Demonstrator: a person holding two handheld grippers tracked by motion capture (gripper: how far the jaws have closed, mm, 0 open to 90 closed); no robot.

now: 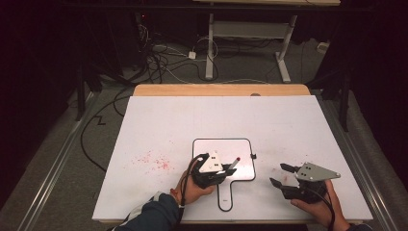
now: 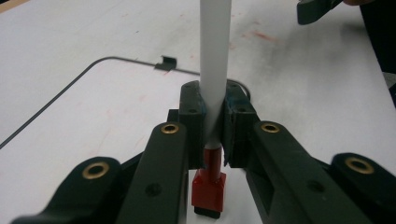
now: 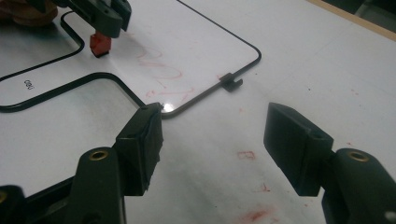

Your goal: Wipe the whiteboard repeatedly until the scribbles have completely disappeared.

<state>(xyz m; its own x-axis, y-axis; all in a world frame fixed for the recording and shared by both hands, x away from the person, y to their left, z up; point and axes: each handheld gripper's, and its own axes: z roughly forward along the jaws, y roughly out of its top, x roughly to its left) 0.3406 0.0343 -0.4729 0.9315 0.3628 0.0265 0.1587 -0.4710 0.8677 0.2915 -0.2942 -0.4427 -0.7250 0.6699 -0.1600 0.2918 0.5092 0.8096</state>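
Clearly the left gripper [image 2: 215,135] has its jaws pressed tight on a white marker [image 2: 214,56] with a red end, over the small whiteboard [image 1: 245,168] near the table's near edge. The right gripper [image 3: 212,149] stands wide apart, empty, toward the near right corner. The marker's tip is cut off.

The high view is dim, its edges nearly black, and only the white table [image 1: 288,125] is lit from above. Both gripper views are brighter; their near jaws are soft and out of focus. A small glare spot sits on the board [image 3: 161,108].
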